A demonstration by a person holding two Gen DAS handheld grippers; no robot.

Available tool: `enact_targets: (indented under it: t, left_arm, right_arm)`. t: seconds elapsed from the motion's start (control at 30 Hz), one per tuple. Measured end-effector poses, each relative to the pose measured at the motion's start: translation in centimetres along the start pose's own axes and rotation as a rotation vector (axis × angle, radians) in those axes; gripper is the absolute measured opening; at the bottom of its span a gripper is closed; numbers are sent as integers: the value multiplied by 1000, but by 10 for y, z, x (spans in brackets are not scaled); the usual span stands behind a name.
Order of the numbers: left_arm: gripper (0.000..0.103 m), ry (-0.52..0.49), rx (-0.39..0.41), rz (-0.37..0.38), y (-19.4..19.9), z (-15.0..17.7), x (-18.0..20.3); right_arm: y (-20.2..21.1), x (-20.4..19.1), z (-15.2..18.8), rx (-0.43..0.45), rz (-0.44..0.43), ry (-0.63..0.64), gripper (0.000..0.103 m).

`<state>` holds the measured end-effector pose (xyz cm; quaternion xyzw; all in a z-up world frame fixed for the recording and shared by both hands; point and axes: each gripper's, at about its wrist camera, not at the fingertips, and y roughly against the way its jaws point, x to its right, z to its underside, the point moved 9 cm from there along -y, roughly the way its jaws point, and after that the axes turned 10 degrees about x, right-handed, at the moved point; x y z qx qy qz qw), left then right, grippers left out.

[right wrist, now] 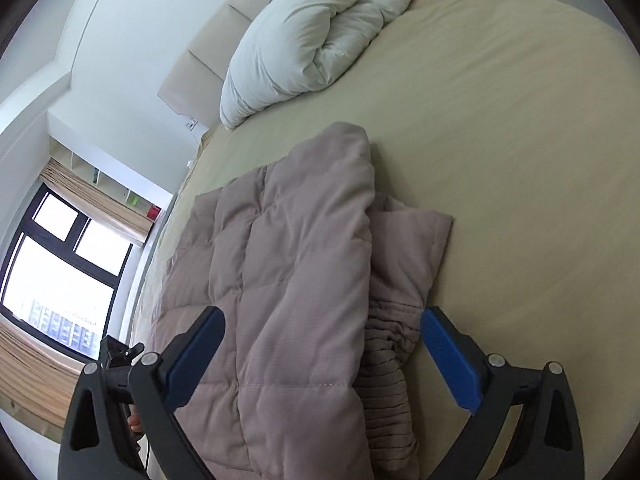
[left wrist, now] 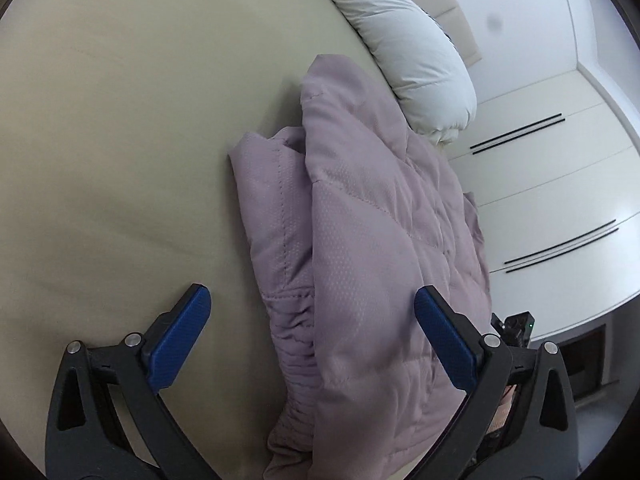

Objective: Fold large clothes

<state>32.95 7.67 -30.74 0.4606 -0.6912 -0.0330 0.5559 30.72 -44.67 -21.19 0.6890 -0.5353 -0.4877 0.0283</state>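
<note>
A mauve quilted puffer jacket (left wrist: 360,240) lies folded on the beige bed sheet (left wrist: 120,140). It also shows in the right wrist view (right wrist: 296,272), with a ribbed cuff (right wrist: 384,380) sticking out at its near right side. My left gripper (left wrist: 312,300) is open, its blue pads wide apart just above the jacket's near end, holding nothing. My right gripper (right wrist: 322,322) is open too, its jaws spread over the jacket's near edge and the cuff, holding nothing.
A white duvet (right wrist: 320,40) is bunched at the head of the bed, also in the left wrist view (left wrist: 400,40). White wardrobe doors (left wrist: 560,180) stand beside the bed. A window (right wrist: 52,272) with curtains is on the other side.
</note>
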Motion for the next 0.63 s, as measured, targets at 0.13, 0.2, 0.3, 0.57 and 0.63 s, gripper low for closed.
enact_targets:
  t: [0.13, 0.2, 0.3, 0.57, 0.63]
  left_arm:
    - [102, -1, -50, 27, -16, -3, 5]
    - [101, -25, -90, 54, -25, -1, 10]
    - [89, -50, -144, 82, -32, 4, 17]
    - [67, 13, -167, 147, -67, -12, 19]
    - [57, 9, -158, 152, -66, -10, 20]
  right_arm:
    - [-18, 0, 5, -65, -22, 40, 99]
    - [-22, 0, 3, -81, -75, 29, 98]
    - [-28, 0, 4, -121, -121, 47, 92]
    - [-62, -13, -2, -173, -175, 64, 87]
    - [-61, -15, 0, -156, -163, 72, 81]
